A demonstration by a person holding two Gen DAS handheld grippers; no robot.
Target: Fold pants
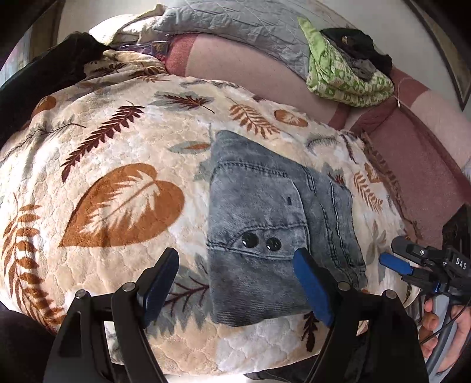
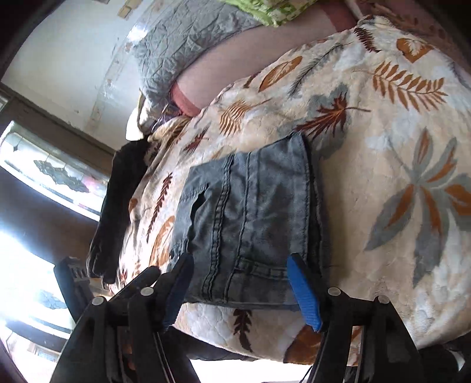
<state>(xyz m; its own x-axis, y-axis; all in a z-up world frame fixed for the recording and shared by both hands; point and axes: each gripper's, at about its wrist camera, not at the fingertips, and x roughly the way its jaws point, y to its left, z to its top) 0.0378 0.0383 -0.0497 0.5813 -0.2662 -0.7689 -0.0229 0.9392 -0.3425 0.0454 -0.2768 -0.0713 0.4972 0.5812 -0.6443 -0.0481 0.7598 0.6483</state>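
Grey denim pants (image 1: pixel 265 212) lie folded into a compact rectangle on a cream leaf-print blanket (image 1: pixel 117 165); two black buttons show near the front edge. My left gripper (image 1: pixel 235 262) is open and empty, hovering just above the near edge of the pants. My right gripper (image 2: pixel 240 271) is open and empty, its fingers straddling the near end of the pants (image 2: pixel 250 212) without gripping them. The right gripper also shows in the left wrist view (image 1: pixel 394 262), at the right of the pants.
A green patterned cloth (image 1: pixel 344 76) with dark clothes on it lies at the back right. A grey quilt (image 1: pixel 235 26) lies at the back. A dark garment (image 1: pixel 44 76) lies at the blanket's left. A pink mattress (image 1: pixel 412 147) borders the blanket. A bright window (image 2: pixel 35 206) is at the left.
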